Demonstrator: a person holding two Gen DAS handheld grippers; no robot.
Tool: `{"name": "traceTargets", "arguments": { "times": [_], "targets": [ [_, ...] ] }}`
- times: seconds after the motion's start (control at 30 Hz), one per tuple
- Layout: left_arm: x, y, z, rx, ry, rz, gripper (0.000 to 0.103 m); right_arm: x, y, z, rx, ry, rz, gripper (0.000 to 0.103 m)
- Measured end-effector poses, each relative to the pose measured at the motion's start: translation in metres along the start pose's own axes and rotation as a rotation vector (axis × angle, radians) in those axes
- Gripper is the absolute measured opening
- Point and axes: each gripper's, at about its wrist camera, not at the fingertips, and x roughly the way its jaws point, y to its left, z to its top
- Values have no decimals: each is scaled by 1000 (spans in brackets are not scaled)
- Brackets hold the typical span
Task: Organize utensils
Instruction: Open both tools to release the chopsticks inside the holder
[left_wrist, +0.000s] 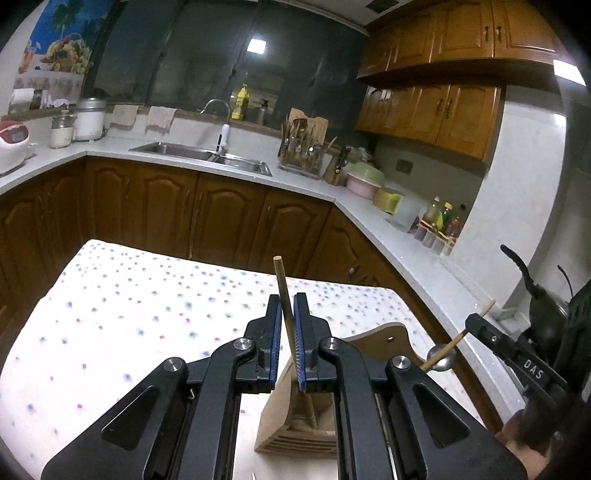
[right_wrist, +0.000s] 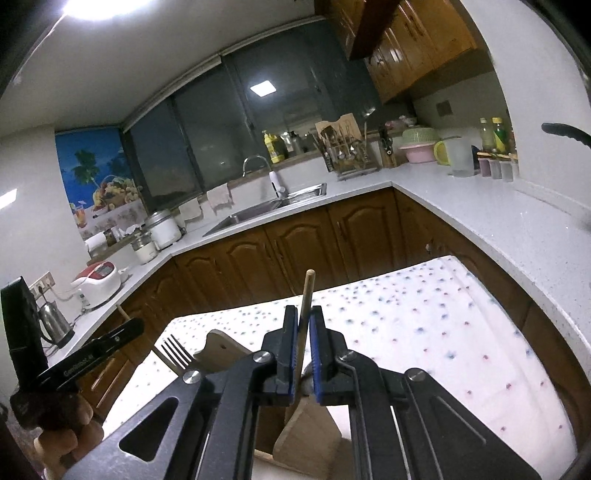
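The dotted desk (left_wrist: 129, 314) is mostly bare, its far edge near the cabinets. The left hand-held gripper (left_wrist: 287, 317) pinches a fork (right_wrist: 177, 352) by its wooden handle, and the right hand-held gripper (right_wrist: 303, 328) pinches a spoon (left_wrist: 441, 357) likewise, both above the wooden holder (left_wrist: 295, 424).

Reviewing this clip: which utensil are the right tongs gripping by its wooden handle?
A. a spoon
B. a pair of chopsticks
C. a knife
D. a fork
A: in the left wrist view, the wooden handle clamped in the right tongs ends in the round metal bowl of a spoon.
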Motion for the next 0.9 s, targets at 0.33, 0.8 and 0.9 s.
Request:
{"name": "traceTargets", "arguments": {
  "times": [0.33, 0.8, 0.9],
  "targets": [
    [-14, 0, 4, -25, 22, -13, 27, -1, -1, 3, 16, 20, 13, 22],
    [-103, 20, -62, -96, 28, 87, 86, -86, -10, -37, 71, -46, 44, 100],
    [-114, 24, -86, -103, 73, 105, 86, -100, -12, -62, 81, -6, 34, 100]
  ]
}}
